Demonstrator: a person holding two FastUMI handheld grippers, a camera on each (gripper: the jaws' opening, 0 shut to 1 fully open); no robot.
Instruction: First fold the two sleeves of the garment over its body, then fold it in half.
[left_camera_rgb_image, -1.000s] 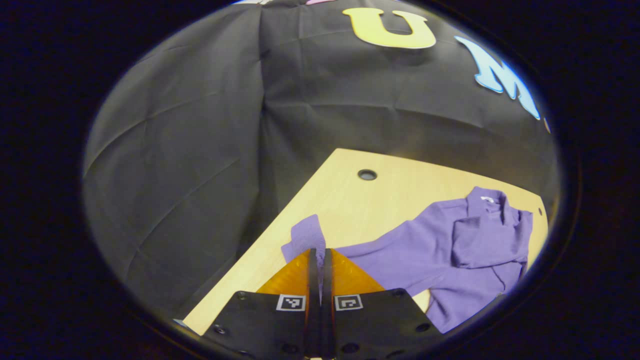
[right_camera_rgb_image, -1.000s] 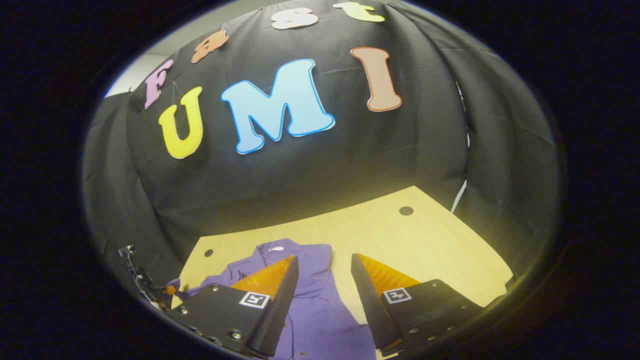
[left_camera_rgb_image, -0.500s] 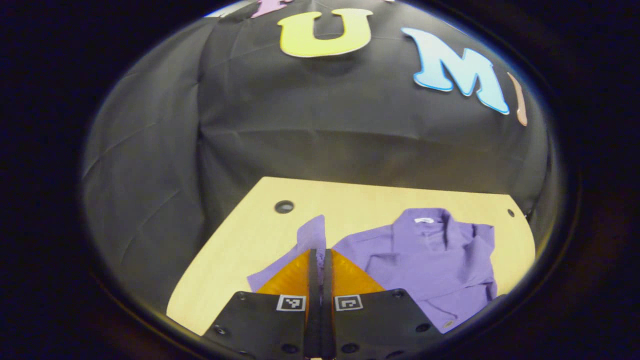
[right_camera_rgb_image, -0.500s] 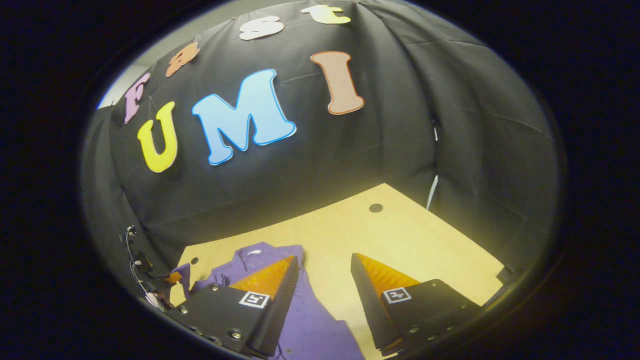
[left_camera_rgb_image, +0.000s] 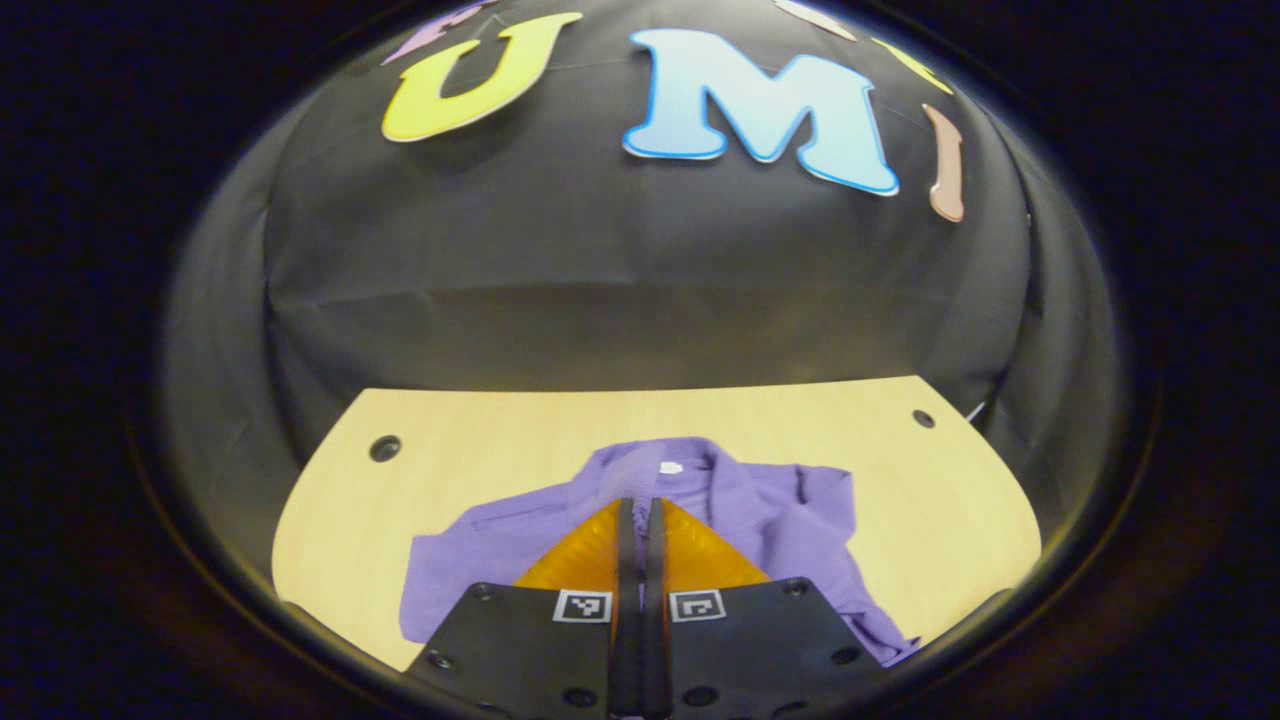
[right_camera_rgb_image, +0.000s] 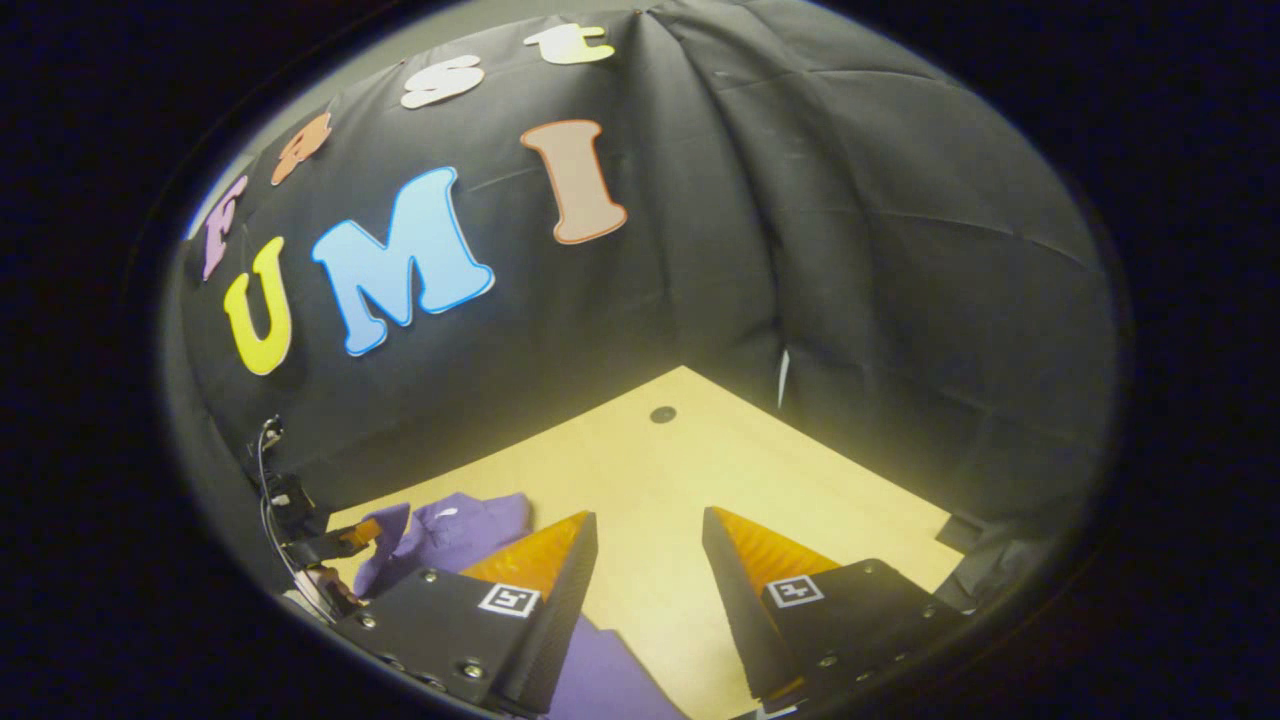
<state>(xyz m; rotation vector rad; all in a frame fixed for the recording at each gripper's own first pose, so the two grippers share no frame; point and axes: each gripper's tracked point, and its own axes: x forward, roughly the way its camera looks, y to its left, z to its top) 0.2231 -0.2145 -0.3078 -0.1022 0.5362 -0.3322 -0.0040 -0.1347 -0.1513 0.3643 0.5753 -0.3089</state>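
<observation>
Soft purple garment (left_camera_rgb_image: 760, 510) lies rumpled on the pale wood desk (left_camera_rgb_image: 480, 440) w/ round holes. Left gripper (left_camera_rgb_image: 636, 505) jaws pressed together – prob. pinching a sleeve fold, unclear. Right gripper (right_camera_rgb_image: 645, 530) jaws wide apart, holding nothing – over the desk beside the garment.

Ahead of the left gripper (left_camera_rgb_image: 635, 512), whose fingers are pressed together, the purple shirt (left_camera_rgb_image: 760, 500) is spread across the wooden table (left_camera_rgb_image: 480, 450); bare tabletop is left on both its sides. Between and beyond the parted fingers of the right gripper (right_camera_rgb_image: 645, 535), open table is seen up to the black cloth wall (right_camera_rgb_image: 850, 300). The other gripper (right_camera_rgb_image: 335, 545) is seen at its far left, just beside the shirt.
</observation>
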